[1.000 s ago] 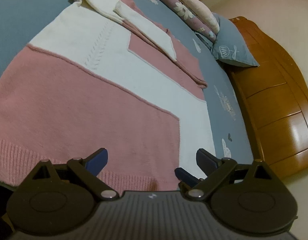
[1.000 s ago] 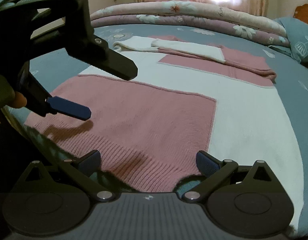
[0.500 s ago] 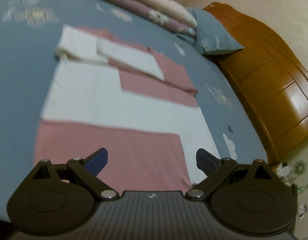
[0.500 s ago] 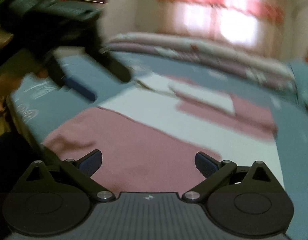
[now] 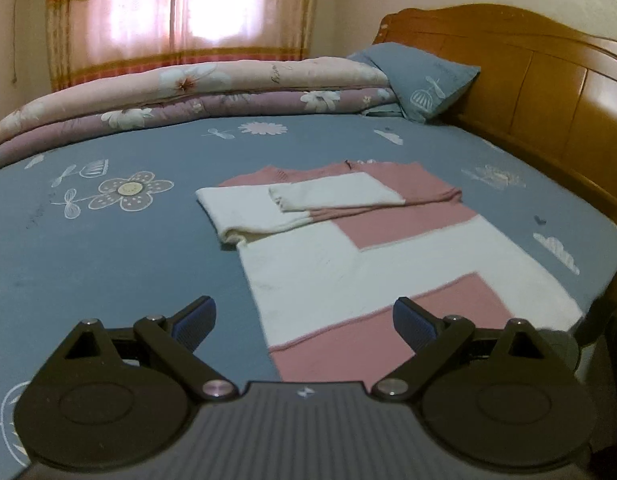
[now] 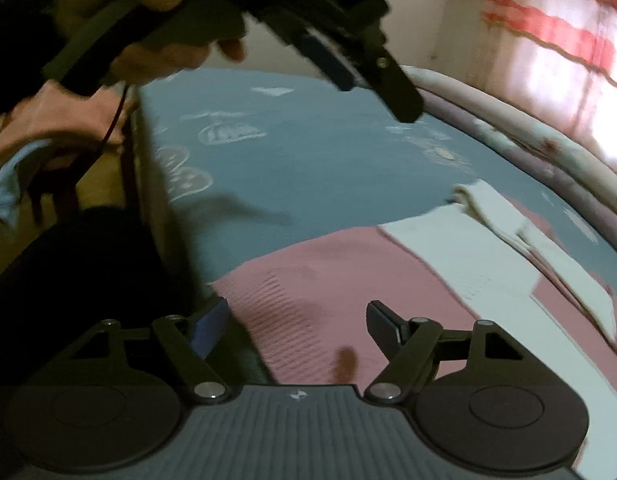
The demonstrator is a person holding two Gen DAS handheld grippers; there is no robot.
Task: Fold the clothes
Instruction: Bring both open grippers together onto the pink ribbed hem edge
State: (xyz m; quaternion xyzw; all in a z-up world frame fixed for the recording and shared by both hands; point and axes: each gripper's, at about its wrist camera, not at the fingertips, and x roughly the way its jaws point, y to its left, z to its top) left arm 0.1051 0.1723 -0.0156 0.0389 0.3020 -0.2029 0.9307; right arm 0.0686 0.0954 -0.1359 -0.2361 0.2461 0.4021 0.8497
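Your right gripper [image 6: 298, 322], jaws parted and just closing over the sweater [image 6: 348, 280] hem, grasps nothing yet, so you risk pinching the bedsheet [image 6: 308, 160] too.

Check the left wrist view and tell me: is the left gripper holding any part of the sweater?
No: the left gripper stands open and empty above the bed, clear of the sweater lying flat.

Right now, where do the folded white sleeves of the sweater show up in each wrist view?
Left wrist: the white sleeves lie at centre frame, across the far end of the sweater, beyond the open left gripper.
Right wrist: the white sleeves sit at the right edge, mid-height, blurred.
Shared landmark: the folded floral quilt along the far side of the bed.
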